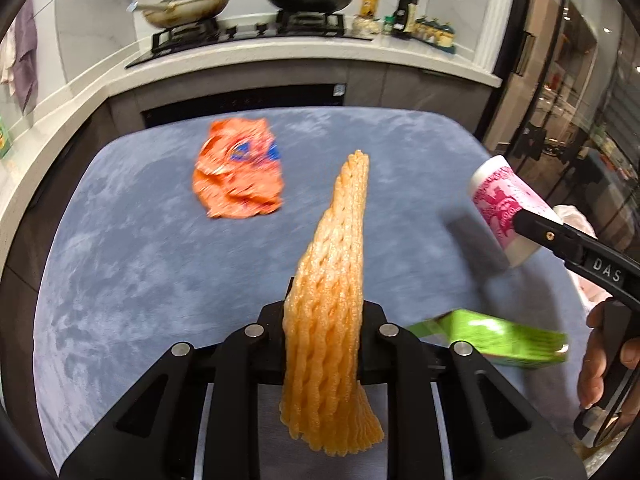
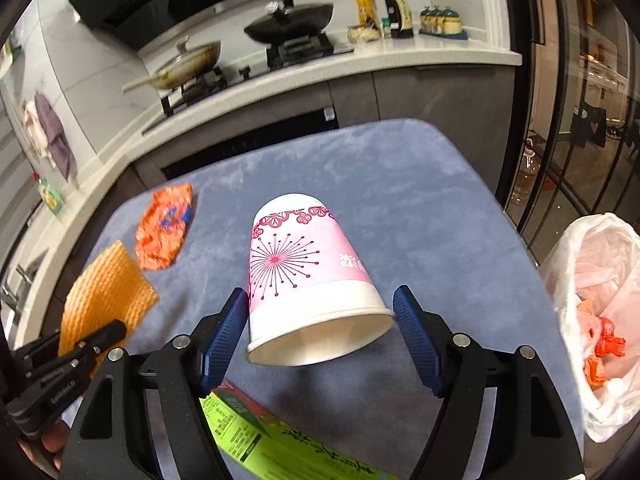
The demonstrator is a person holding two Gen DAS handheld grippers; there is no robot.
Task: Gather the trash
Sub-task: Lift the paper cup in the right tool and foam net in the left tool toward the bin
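On the left, the left gripper has its fingers clenched on an orange foam fruit net, which stands pinched flat and lifted above the blue-covered bench. Beyond it, toward the far left of the bench, a crumpled orange wrapper lies on the cloth, apart from the net. Nearer the middle, a green carton lies flat at the near edge, under the right gripper. The right gripper grasps a pink-and-white paper cup tipped on its side, rim toward the camera; its blue fingers press both flanks near the rim, and the cup casts a shadow on the cloth beneath. At the far right, beside the bench, a white plastic trash bag stands open with orange scraps inside.
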